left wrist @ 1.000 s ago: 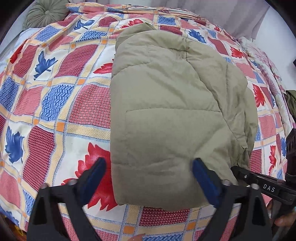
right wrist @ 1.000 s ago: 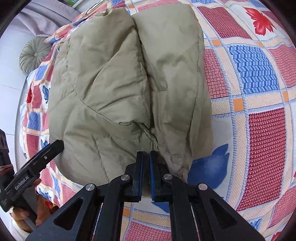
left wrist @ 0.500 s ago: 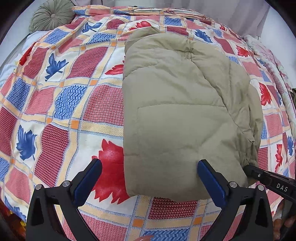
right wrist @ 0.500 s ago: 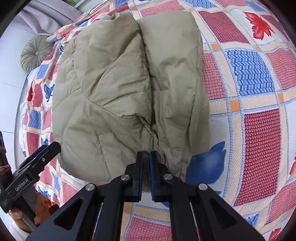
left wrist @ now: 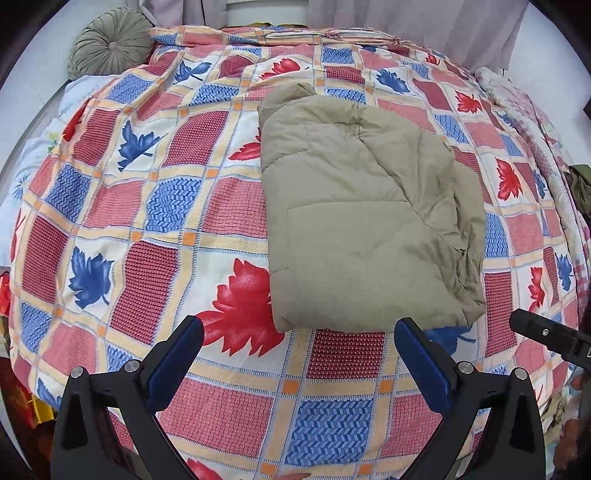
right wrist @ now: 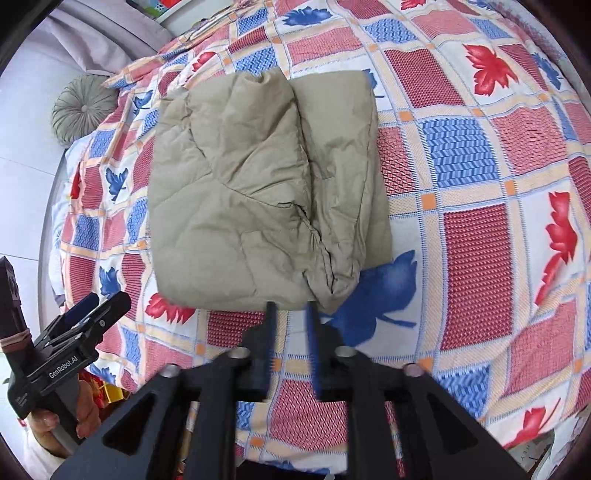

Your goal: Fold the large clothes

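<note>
A khaki padded jacket (left wrist: pixel 365 218) lies folded into a thick rectangle on the bed; it also shows in the right wrist view (right wrist: pixel 258 184). My left gripper (left wrist: pixel 299 336) is wide open and empty, held just short of the jacket's near edge. My right gripper (right wrist: pixel 290 310) has its jaws slightly apart and holds nothing, just off the jacket's near right corner. The right gripper's tip (left wrist: pixel 543 332) shows at the right edge of the left wrist view. The left gripper (right wrist: pixel 88 314) shows at lower left in the right wrist view.
The bedspread (left wrist: pixel 155 206) is a check of red, blue and cream with leaf prints. A round green cushion (left wrist: pixel 110 44) sits at the head of the bed. A grey curtain (left wrist: pixel 406 22) hangs behind. A dark green garment (left wrist: pixel 581 188) lies at the far right edge.
My right gripper has let go of the jacket's corner, its jaws parting slightly. Both grippers have pulled back from the jacket, which now lies free on the bed.
</note>
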`<state>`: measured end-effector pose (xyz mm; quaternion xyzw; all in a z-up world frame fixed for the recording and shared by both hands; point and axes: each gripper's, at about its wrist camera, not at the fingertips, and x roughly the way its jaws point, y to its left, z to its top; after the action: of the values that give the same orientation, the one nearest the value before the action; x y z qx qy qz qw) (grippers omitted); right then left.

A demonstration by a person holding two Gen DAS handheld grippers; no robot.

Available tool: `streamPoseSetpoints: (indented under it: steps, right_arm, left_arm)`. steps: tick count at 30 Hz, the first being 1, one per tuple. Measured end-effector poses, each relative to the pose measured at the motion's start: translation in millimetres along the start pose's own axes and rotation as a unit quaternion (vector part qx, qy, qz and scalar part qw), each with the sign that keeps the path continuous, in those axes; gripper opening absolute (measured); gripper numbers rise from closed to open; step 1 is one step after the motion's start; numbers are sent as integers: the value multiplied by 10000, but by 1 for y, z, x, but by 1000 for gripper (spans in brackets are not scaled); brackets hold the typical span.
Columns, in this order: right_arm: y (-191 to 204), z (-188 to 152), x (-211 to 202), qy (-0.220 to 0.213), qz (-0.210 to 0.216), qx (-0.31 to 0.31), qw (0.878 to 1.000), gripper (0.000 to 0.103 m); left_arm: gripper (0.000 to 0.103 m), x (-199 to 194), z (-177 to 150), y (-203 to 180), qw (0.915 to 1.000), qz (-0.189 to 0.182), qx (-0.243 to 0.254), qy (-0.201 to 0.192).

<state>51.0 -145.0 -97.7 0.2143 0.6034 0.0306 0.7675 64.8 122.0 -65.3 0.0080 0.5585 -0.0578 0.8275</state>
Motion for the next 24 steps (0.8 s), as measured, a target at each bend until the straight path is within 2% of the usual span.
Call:
streamPoseSetpoints:
  steps: [2, 7, 9, 11, 13, 14, 24]
  right_arm:
    - [5, -6, -18, -175, 8, 4, 9998, 69]
    - [24, -15, -60, -415, -135, -200, 9988, 71]
    - [34, -17, -77, -522, -181, -286, 9981, 84]
    - [42, -19, -97, -694, -330, -418, 9962, 86]
    - [52, -21, -112, -788, -530, -545, 9940, 93]
    - [58, -22, -118, -855, -608, -588, 9927, 102]
    - [93, -33, -172, -1520, -893, -835, 9808, 103]
  left_arm:
    - [103, -18, -3, 1, 9999, 64, 17, -123]
    - [103, -63, -11, 4, 9995, 24, 47, -302]
    - [103, -79, -14, 5, 9993, 28, 35, -360]
    - [103, -95, -15, 7, 9993, -13, -55, -375]
    - [103, -107, -16, 9, 9991, -75, -159, -383]
    - [103, -114, -16, 8, 9989, -89, -196, -404]
    - [103, -168, -15, 3, 9970, 88, -204, -737]
